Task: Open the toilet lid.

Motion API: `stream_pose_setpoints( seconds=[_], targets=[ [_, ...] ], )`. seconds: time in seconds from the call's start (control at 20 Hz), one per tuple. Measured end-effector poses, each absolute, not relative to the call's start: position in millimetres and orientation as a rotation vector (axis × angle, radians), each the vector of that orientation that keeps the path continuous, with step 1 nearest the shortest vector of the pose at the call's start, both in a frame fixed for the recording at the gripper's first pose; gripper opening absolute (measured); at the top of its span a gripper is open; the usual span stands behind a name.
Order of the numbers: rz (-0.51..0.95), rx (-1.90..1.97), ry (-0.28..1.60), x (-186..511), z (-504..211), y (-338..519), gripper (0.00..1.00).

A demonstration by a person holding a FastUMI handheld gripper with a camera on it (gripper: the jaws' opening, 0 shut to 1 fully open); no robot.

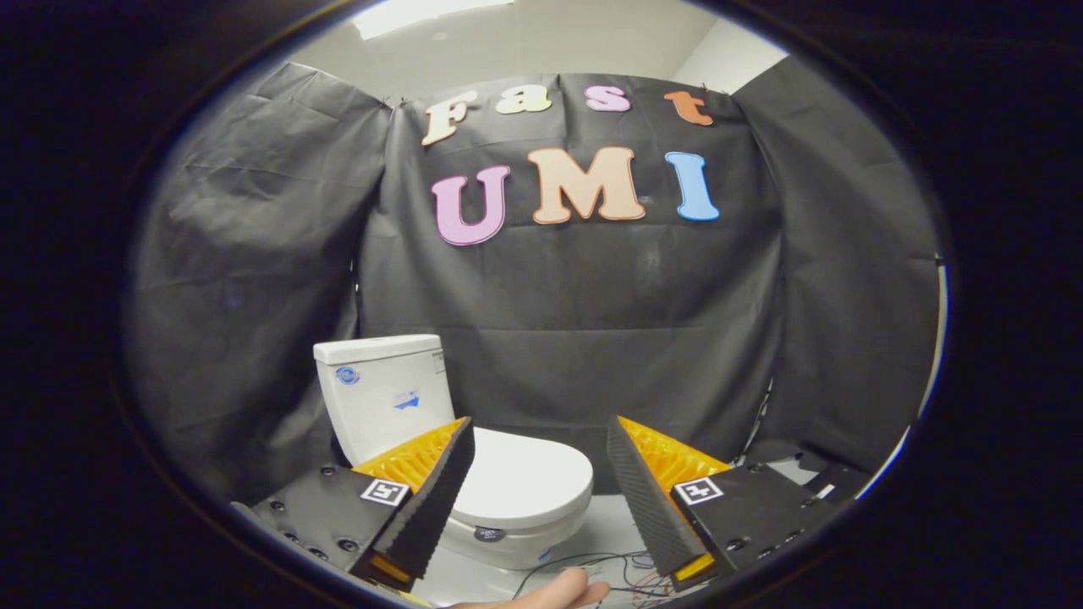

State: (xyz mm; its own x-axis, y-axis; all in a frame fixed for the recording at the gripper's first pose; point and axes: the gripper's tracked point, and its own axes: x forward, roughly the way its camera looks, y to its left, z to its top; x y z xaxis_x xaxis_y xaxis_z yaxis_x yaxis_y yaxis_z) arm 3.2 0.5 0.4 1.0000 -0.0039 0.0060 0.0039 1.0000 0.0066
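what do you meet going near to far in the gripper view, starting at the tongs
open tongs → closed toilet lid, just ahead between the fingers → toilet tank → black cloth wall

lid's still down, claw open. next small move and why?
Probably ease the claw forward and down toward the front edge of the toilet lid. The lid lies flat and closed on the bowl, beyond and between the spread fingers, which touch nothing. A hand and loose wires lie below, so go slowly.

One toilet, one hand, one gripper, fingers apart.
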Motion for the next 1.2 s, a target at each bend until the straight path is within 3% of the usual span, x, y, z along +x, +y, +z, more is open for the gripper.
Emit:
stream_pose_setpoints(
  seconds=[0.5,0.8,1.2],
  targets=[
    [0.012,-0.015,0.158,59,-36,7,0.98],
    [0.059,0.12,0.08,94,-33,26,0.98],
    [0.051,0.256,0.209,111,-96,64,0.98]
  ],
)
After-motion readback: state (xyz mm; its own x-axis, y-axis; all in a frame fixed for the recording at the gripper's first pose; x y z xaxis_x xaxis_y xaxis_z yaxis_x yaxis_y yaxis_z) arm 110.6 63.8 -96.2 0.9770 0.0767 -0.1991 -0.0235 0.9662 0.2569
